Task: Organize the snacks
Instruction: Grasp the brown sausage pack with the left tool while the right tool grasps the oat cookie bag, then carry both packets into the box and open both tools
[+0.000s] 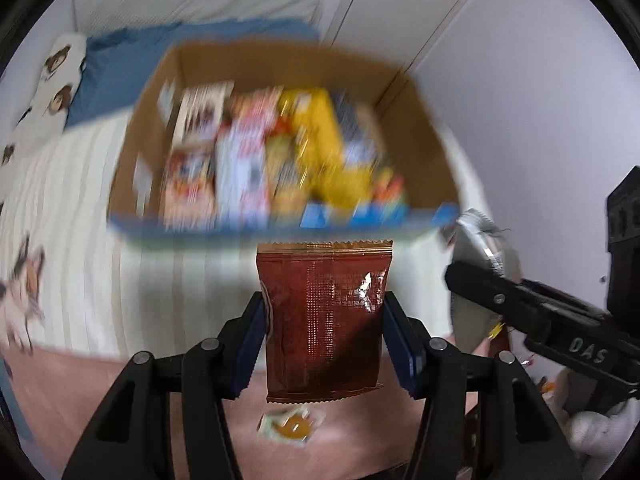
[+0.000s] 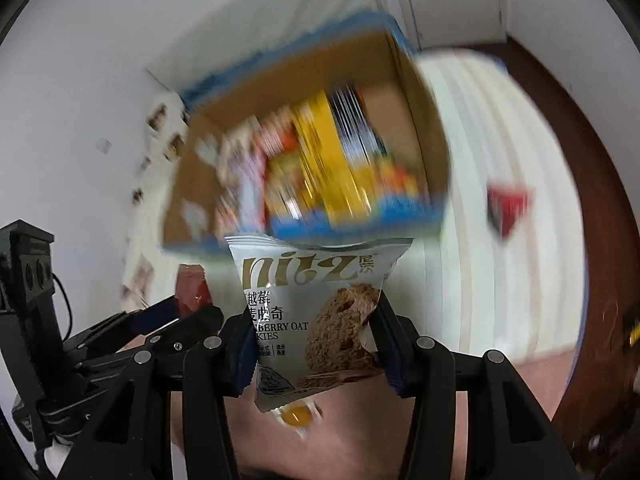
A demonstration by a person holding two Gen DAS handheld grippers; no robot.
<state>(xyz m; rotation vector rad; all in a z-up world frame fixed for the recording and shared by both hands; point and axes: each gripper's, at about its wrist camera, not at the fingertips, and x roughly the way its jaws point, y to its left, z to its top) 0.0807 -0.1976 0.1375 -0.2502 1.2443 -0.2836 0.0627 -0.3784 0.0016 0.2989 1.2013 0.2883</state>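
Observation:
My left gripper (image 1: 325, 308) is shut on a red-brown foil snack packet (image 1: 320, 272), which stands upright between the blue pads. My right gripper (image 2: 314, 312) is shut on a white oat-cookie packet (image 2: 316, 276). Both are raised in front of an open cardboard box (image 1: 280, 226) with a blue rim, full of several colourful snack packs, all blurred. In the left wrist view the right gripper (image 1: 480, 280) shows at the right edge with the silvery packet (image 1: 476, 232). In the right wrist view the left gripper (image 2: 188, 308) shows at lower left with the red packet (image 2: 194, 288).
The box (image 2: 352, 226) rests on white striped bedding (image 1: 80, 200). A small packet with an orange centre (image 1: 290, 426) lies on the pink surface below the grippers. A red and dark packet (image 2: 506, 204) lies on the bedding right of the box. A blue pillow (image 1: 120, 64) sits behind.

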